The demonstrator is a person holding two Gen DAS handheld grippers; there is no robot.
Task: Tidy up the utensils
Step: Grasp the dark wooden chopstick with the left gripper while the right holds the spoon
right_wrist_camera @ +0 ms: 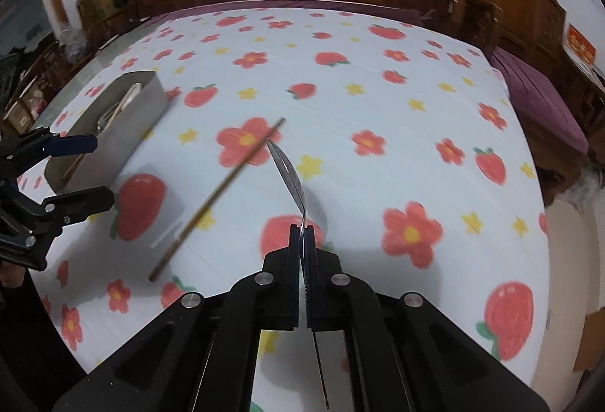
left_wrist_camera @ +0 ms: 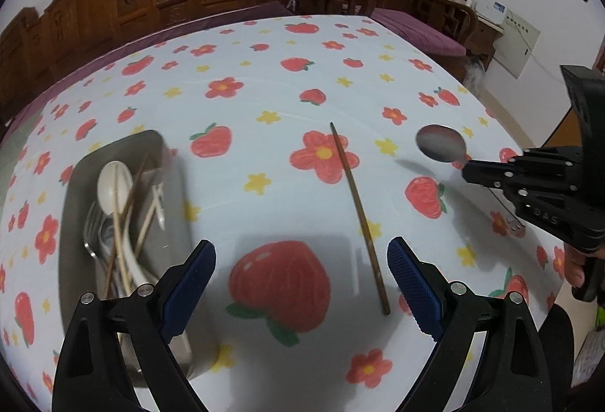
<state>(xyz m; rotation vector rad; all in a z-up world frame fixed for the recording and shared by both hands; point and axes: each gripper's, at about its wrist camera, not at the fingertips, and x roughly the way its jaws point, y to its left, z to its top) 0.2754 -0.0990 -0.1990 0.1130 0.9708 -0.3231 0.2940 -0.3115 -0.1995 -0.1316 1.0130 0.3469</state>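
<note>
Hidden: handle of metal spoon point(right_wrist_camera: 288, 173) swallowed between the right gripper's point(right_wrist_camera: 302, 234) blue pads; only the bowl and neck show. Lower end of metal tray point(left_wrist_camera: 172, 185) covered by the left gripper's point(left_wrist_camera: 300, 257) left finger.
Hard to make out: tangle inside the tray, where a white spoon point(left_wrist_camera: 113, 185), a fork point(left_wrist_camera: 92, 228) and several chopsticks point(left_wrist_camera: 132, 208) overlap; the rest not separable. Thin dark rod under the right gripper, unclear what.
Right gripper: clenched on the metal spoon's neck, lifted off the tablecloth point(right_wrist_camera: 378, 90).
Left gripper: released, jaws wide, nothing between the pads; hovering above the cloth.
Metal spoon: long axis straight ahead of the right gripper, bowl outward and edge-on in its own view; from the left wrist view, bowl faces up, pointing left toward the left gripper's side.
Brown chopstick point(left_wrist_camera: 359, 215): flat on the cloth, just inside the left gripper's right finger; long axis running away from that gripper, tip far, leaning slightly left.
Tray: left of the left gripper, long axis running away from it.
</note>
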